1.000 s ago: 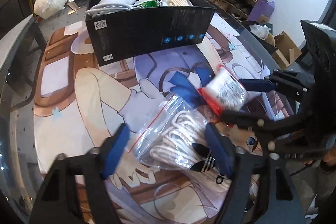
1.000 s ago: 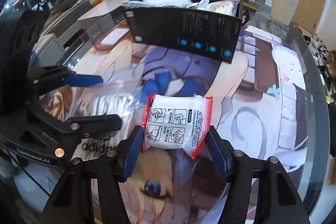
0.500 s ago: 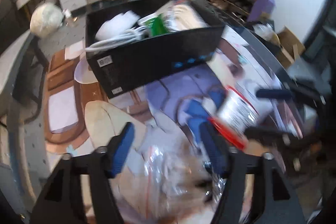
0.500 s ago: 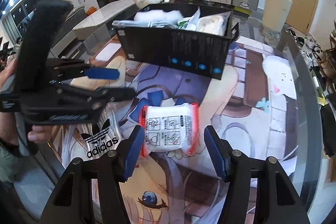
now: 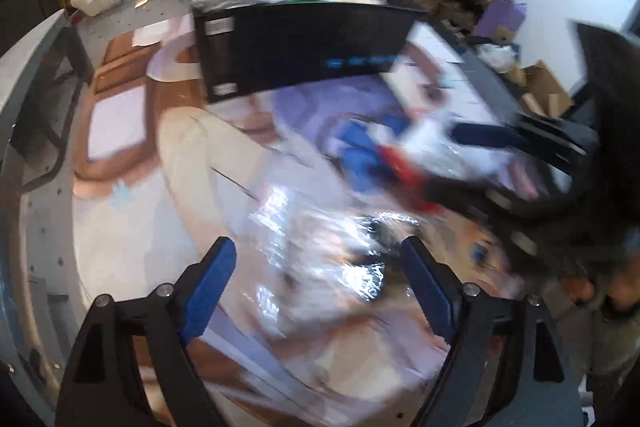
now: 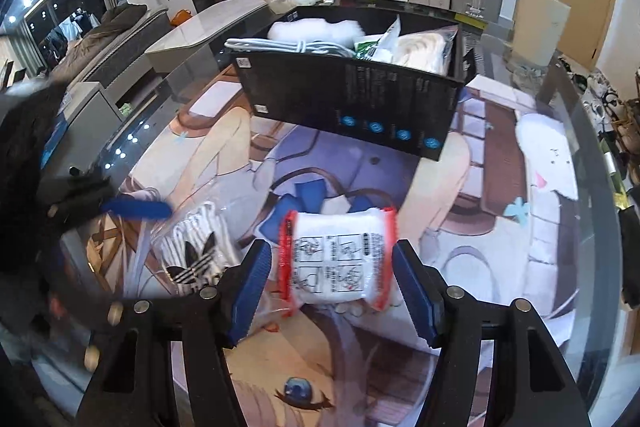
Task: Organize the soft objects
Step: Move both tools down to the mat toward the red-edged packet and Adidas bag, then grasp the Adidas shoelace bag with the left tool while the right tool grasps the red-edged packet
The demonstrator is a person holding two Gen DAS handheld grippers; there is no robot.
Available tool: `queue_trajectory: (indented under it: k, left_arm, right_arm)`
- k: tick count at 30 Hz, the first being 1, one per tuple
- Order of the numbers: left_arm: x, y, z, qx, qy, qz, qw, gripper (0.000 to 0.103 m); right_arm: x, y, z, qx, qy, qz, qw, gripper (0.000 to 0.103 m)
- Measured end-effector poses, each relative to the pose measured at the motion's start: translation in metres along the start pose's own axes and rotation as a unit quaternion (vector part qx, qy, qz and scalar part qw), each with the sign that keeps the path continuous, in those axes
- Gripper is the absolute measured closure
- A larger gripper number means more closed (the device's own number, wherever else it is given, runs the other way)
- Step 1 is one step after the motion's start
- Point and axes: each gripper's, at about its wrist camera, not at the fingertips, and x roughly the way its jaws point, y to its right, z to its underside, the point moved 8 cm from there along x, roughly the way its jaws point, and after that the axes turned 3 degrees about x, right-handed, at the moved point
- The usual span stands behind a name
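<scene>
Red-edged white packet (image 6: 335, 259) sat between the blue pads of the right gripper (image 6: 334, 285), pads touching both ends, lifted above the printed mat (image 6: 500, 195). Left gripper (image 5: 316, 291) stood spread wide, nothing clamped, over the clear zip bag of white cord (image 6: 196, 243) lying on the mat; that view was blurred. Black box (image 6: 352, 99) of soft items stood beyond.

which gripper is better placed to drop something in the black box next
Right. The right gripper already brackets the red-edged white packet, facing the black box. The left gripper is open over the clear bag.
</scene>
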Motion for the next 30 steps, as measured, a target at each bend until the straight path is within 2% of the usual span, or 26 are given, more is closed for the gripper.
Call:
queue_trajectory:
  k: [1, 3, 5, 9, 13, 15, 19, 22, 27, 30]
  left_arm:
    - [0.001, -0.004, -0.006, -0.003, 0.005, 0.008, 1.0000, 0.015]
    - [0.002, -0.012, -0.011, -0.006, -0.001, -0.015, 0.9999, 0.016]
    - [-0.010, -0.008, -0.011, -0.005, 0.009, -0.007, 0.9999, 0.016]
    - [-0.034, 0.014, 0.016, 0.023, 0.014, 0.024, 0.9994, 0.015]
    - [-0.025, 0.023, 0.054, 0.047, -0.030, 0.018, 0.9983, 0.015]
    - [-0.025, 0.020, 0.057, 0.046, -0.023, 0.015, 0.9986, 0.015]
    - [-0.018, 0.011, 0.038, 0.024, -0.021, 0.029, 0.9991, 0.015]
    - [-0.010, 0.002, 0.012, 0.016, -0.022, 0.022, 0.9994, 0.014]
    - [0.003, -0.025, -0.034, -0.004, -0.018, -0.014, 0.9997, 0.015]
    - [-0.002, -0.024, -0.043, -0.026, -0.008, -0.006, 0.9996, 0.015]
  right_arm:
    - [0.001, 0.000, 0.002, 0.000, -0.003, -0.001, 1.000, 0.038]
    - [0.002, 0.001, 0.003, 0.001, -0.004, 0.003, 1.000, 0.038]
    - [0.000, 0.005, 0.004, 0.006, -0.005, 0.002, 1.000, 0.038]
    - [-0.016, 0.019, 0.005, 0.017, 0.013, 0.014, 1.000, 0.037]
    - [-0.009, 0.026, 0.006, 0.026, 0.004, 0.021, 0.999, 0.035]
    - [-0.002, 0.022, 0.005, 0.025, -0.004, 0.014, 1.000, 0.035]
    - [0.008, 0.006, 0.006, 0.009, -0.017, -0.004, 1.000, 0.035]
    - [0.011, 0.004, 0.009, 0.013, -0.023, -0.010, 1.000, 0.035]
    - [0.001, 0.017, 0.008, 0.027, -0.012, -0.004, 1.000, 0.035]
    - [-0.013, 0.027, 0.003, 0.026, 0.003, 0.007, 1.000, 0.035]
